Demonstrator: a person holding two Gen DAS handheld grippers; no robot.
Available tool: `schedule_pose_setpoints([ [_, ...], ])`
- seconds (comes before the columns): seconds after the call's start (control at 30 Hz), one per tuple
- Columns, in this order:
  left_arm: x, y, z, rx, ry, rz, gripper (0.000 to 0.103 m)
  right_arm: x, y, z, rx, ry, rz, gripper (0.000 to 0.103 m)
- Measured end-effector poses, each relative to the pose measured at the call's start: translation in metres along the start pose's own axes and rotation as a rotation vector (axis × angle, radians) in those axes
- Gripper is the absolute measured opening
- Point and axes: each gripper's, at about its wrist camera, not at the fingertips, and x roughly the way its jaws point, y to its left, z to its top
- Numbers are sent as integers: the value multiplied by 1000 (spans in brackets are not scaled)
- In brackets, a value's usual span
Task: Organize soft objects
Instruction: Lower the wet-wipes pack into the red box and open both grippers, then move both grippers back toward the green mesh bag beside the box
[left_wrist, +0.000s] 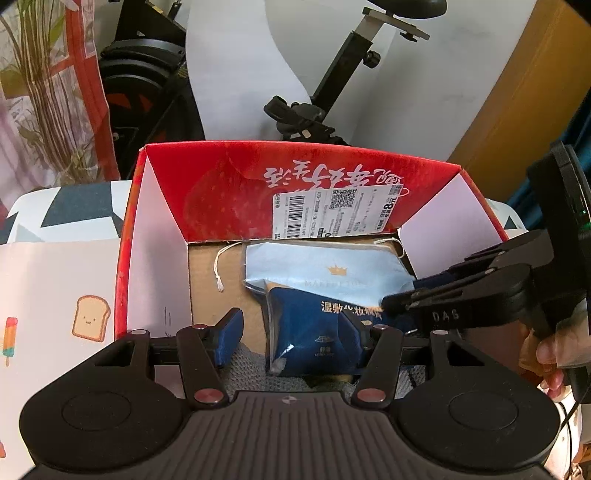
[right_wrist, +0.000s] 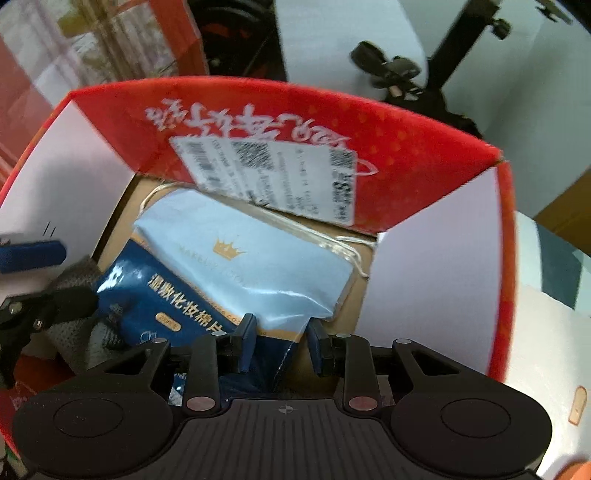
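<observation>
Already most of the sorting looks done: inside the red box (left_wrist: 207, 192) lie a light blue drawstring pouch (left_wrist: 325, 269) toward the twelve o'clock wall, a dark blue cotton-pad packet (left_wrist: 314, 328) overlapping its six o'clock edge, and a grey knitted cloth (right_wrist: 74, 325) at about eight o'clock in the right wrist view. What else waits outside the box cannot be seen, so how much is left is unclear.

The left gripper (left_wrist: 291, 334) tilts steeply down into the box, its jaws apart on either side of the packet, and the pads do not seem to press it. The right gripper (right_wrist: 282, 341) comes in from three o'clock in the left view, pointing almost straight down. Its jaws stand narrowly apart over the packet's lower corner. Whether they pinch the wrapper I cannot tell. A hand (left_wrist: 546, 358) shows behind that tool at four o'clock.
</observation>
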Motion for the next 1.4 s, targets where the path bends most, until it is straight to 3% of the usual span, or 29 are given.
schedule_pose_setpoints([
  [0.27, -6, -2, -4, 11, -16, 15, 59, -35, 7, -9, -41, -173, -55, 49],
  [0.63, -65, -11, -19, 57, -169, 57, 59, -112, 16, -60, -56, -446, 54, 51],
  [0.97, -121, -17, -88, 25, -278, 35, 59, -146, 19, -150, -4, -669, 89, 51],
  [1.2, -129, -10, -132, -65, -271, 31, 58, -148, 28, -195, 2, -701, 129, 50],
  [1.4, -124, -3, -157, -148, -238, 17, 55, -133, 45, -221, -29, -656, 140, 48],
])
